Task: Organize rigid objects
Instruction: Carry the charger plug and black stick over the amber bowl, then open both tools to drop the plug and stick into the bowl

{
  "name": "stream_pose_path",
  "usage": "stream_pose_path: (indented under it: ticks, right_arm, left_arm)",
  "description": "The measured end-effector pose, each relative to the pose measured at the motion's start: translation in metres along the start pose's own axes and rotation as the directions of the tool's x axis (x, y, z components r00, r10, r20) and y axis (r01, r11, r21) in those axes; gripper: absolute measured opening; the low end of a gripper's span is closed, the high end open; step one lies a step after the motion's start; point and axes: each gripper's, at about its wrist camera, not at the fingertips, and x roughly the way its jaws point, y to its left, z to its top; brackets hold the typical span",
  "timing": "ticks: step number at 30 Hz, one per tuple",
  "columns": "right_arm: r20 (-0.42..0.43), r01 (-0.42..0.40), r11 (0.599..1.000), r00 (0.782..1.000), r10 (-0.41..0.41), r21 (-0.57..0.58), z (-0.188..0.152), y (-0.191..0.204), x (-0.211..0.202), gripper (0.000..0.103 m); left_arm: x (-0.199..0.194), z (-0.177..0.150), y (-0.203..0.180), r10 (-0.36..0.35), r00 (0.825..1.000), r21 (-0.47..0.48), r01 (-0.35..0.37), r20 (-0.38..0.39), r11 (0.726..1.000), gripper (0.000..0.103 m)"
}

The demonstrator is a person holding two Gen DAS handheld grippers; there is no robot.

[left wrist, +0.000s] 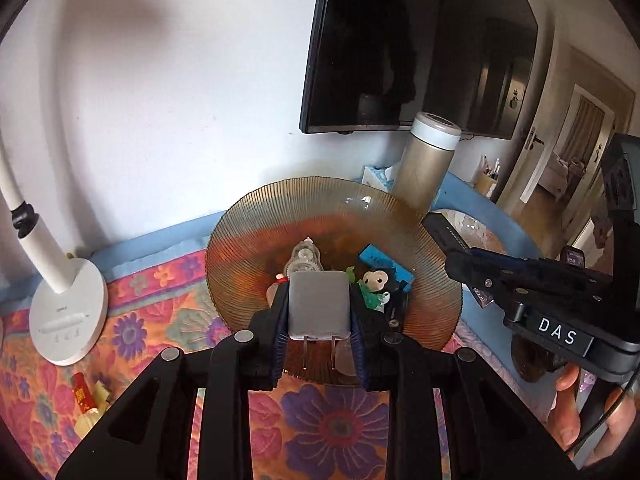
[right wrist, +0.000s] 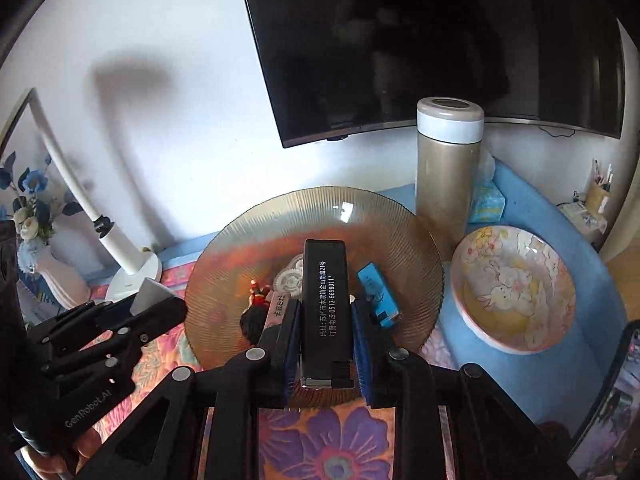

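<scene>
My left gripper (left wrist: 319,312) is shut on a white plug adapter (left wrist: 319,304), its two metal prongs pointing back at the camera. My right gripper (right wrist: 326,320) is shut on a black lighter (right wrist: 325,312) printed with white text. Both hang above the near rim of a ribbed amber glass plate (right wrist: 360,216). In the plate lie a blue lighter (right wrist: 378,296), a clear correction-tape dispenser (left wrist: 305,258), a small black-and-green figure (left wrist: 374,286) and a red-topped figurine (right wrist: 258,300). The right gripper (left wrist: 452,248) shows at the right of the left wrist view, the left one (right wrist: 160,300) at the left of the right wrist view.
A gold thermos (right wrist: 448,168) stands behind the plate, a tissue box (right wrist: 486,202) beside it. A rabbit-patterned bowl (right wrist: 516,292) sits to the right. A white desk lamp (left wrist: 66,312) and a flower vase (right wrist: 44,256) stand left. A dark TV (right wrist: 440,40) hangs on the wall.
</scene>
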Motion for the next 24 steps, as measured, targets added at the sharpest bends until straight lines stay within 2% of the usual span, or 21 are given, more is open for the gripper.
stream_pose_path:
  ticks: [1,2,3,4,5,10,13,15,17,18,19,22,24]
  right_arm:
    - [0.001,-0.004,1.0,1.0,0.004,0.008,0.003,0.0,0.004,0.024]
    - [0.002,-0.006,1.0,1.0,0.006,0.009,0.004,-0.005,0.008,0.024]
    - [0.001,0.002,1.0,1.0,-0.002,0.01,0.006,-0.007,0.011,0.026]
    - [0.001,0.019,1.0,1.0,-0.019,0.017,0.007,-0.009,0.013,0.031]
    - [0.001,0.027,0.999,1.0,-0.027,0.026,0.006,-0.009,0.012,0.032]
    - [-0.006,-0.013,0.999,1.0,0.014,0.043,-0.006,-0.005,0.002,0.036]
    - [-0.004,-0.059,0.998,0.998,0.059,0.01,-0.015,0.019,-0.009,0.036]
    - [-0.004,-0.093,0.995,0.996,0.093,-0.049,-0.021,0.046,-0.016,0.037]
    - [-0.006,-0.13,0.986,0.991,0.131,-0.108,-0.029,0.075,-0.022,0.048]
    - [-0.004,-0.146,0.98,0.989,0.147,-0.132,-0.034,0.088,-0.024,0.058]
    - [0.002,-0.159,0.974,0.987,0.161,-0.161,-0.04,0.102,-0.026,0.06]
    - [-0.023,-0.186,0.948,0.982,0.186,-0.257,-0.066,0.144,-0.019,0.06]
    - [-0.062,-0.211,0.933,0.977,0.202,-0.292,-0.086,0.163,-0.004,0.061]
  left_arm:
    - [0.001,0.001,-0.001,0.001,1.0,-0.001,0.0,0.012,1.0,0.026]
    - [0.0,0.003,-0.001,0.004,1.0,-0.003,-0.004,0.018,1.0,0.043]
    - [-0.002,0.003,0.001,0.011,1.0,-0.006,-0.01,0.015,1.0,0.053]
    - [-0.006,0.002,0.003,0.017,1.0,-0.013,-0.017,0.022,1.0,0.07]
    - [-0.013,0.0,0.007,0.019,0.999,-0.017,-0.018,0.044,1.0,0.075]
    - [-0.054,-0.015,0.044,0.049,0.997,-0.075,-0.044,0.067,0.996,0.075]
    - [-0.085,-0.03,0.072,0.072,0.994,-0.147,-0.059,0.079,0.987,0.075]
    - [-0.109,-0.041,0.087,0.114,0.99,-0.168,-0.098,0.085,0.981,0.075]
    - [-0.132,-0.052,0.101,0.159,0.982,-0.174,-0.139,0.103,0.975,0.075]
    - [-0.144,-0.06,0.107,0.19,0.975,-0.182,-0.168,0.111,0.969,0.075]
    - [-0.153,-0.066,0.114,0.217,0.97,-0.192,-0.193,0.112,0.962,0.075]
    - [-0.17,-0.095,0.136,0.284,0.953,-0.226,-0.255,0.108,0.94,0.086]
    - [-0.168,-0.12,0.151,0.342,0.936,-0.241,-0.315,0.081,0.918,0.087]
